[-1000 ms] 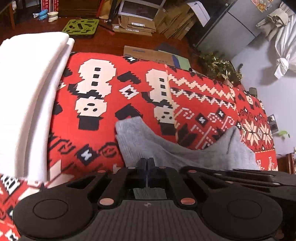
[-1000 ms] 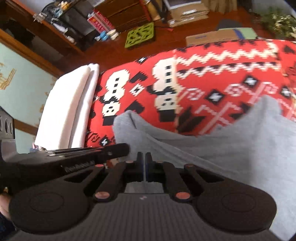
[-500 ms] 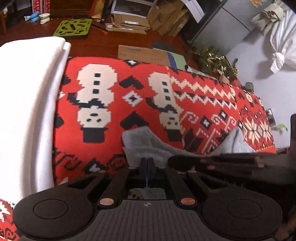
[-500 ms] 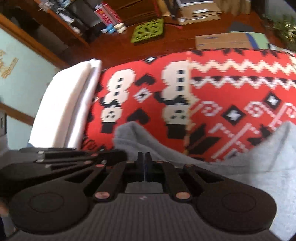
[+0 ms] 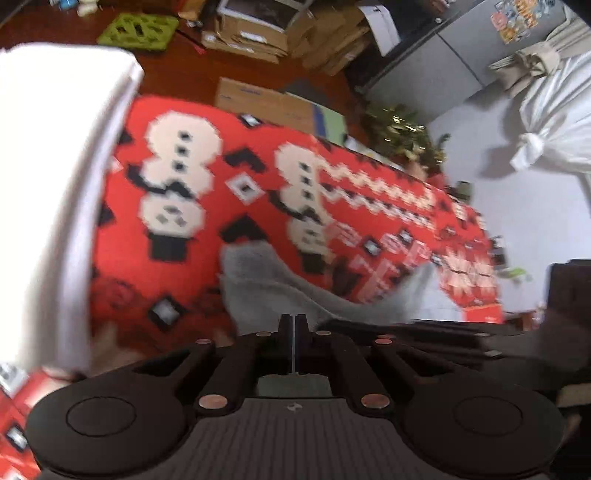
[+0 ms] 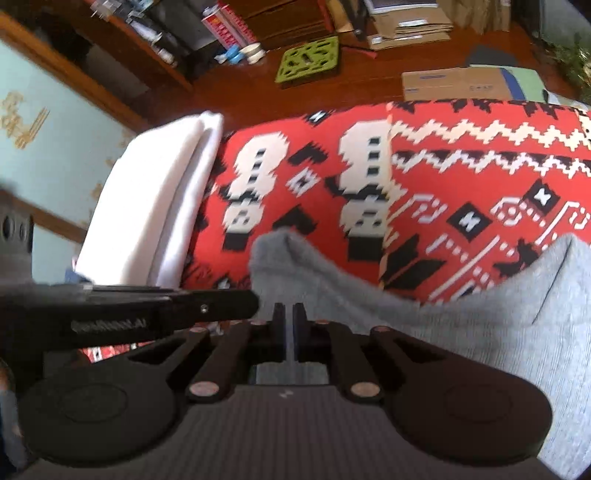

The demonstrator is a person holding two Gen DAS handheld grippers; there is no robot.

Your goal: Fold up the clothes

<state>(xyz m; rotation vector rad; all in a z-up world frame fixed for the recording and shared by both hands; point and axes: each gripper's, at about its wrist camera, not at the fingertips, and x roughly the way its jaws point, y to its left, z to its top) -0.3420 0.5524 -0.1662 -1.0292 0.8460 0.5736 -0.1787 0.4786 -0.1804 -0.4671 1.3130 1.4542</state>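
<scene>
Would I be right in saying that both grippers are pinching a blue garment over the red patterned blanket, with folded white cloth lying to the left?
Not quite: the garment is grey, not blue, as the right wrist view shows. Otherwise yes: the left gripper and right gripper pinch it over the red patterned blanket, with folded white cloth to the left.

A green cut-out mat [image 6: 308, 59] lies on the wooden floor [image 6: 369, 83] near flattened cardboard boxes [image 6: 410, 26] (stacked loosely).
</scene>
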